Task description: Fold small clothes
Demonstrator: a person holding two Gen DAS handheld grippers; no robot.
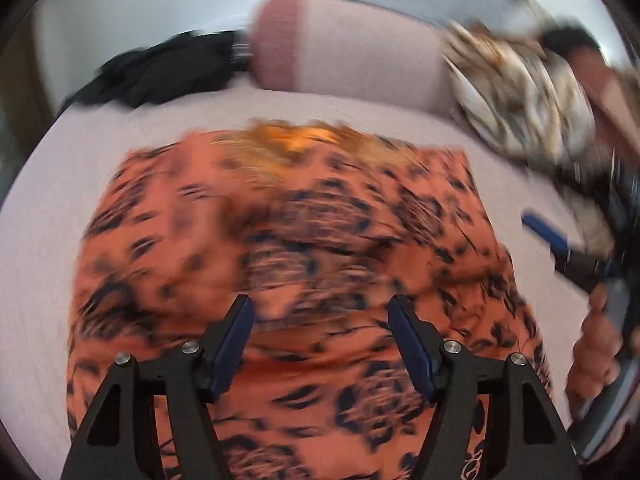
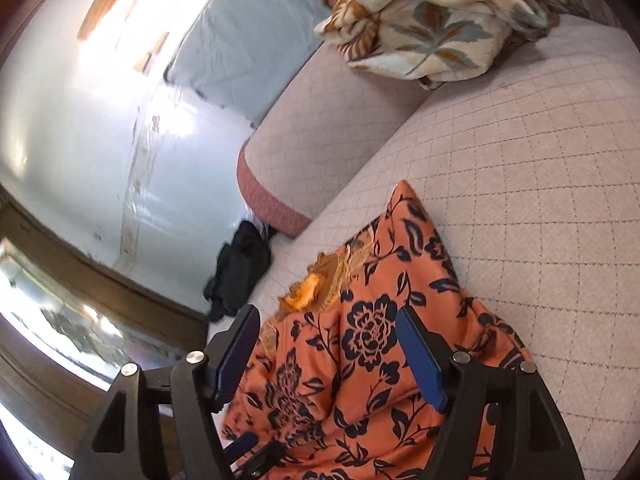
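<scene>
An orange garment (image 1: 280,240) with a dark flower print lies spread on the pale quilted mattress (image 1: 80,168), its gold-trimmed neckline at the far edge; this view is blurred. My left gripper (image 1: 319,304) hovers over the garment's near part, jaws open, nothing between the pads. At the right edge of that view, a person's hand (image 1: 596,344) holds my right gripper, one blue pad (image 1: 544,232) showing. In the right wrist view my right gripper (image 2: 328,312) stands open over the garment (image 2: 400,248), whose corner points away across the mattress (image 2: 540,160).
A pink bolster cushion (image 1: 340,52) (image 2: 320,128) lies along the far side. A black cloth (image 1: 160,68) (image 2: 240,268) is bunched beside its end. A crumpled leaf-print blanket (image 1: 516,92) (image 2: 432,12) sits on the cushion's other end. A pale blue wall (image 2: 80,128) rises behind.
</scene>
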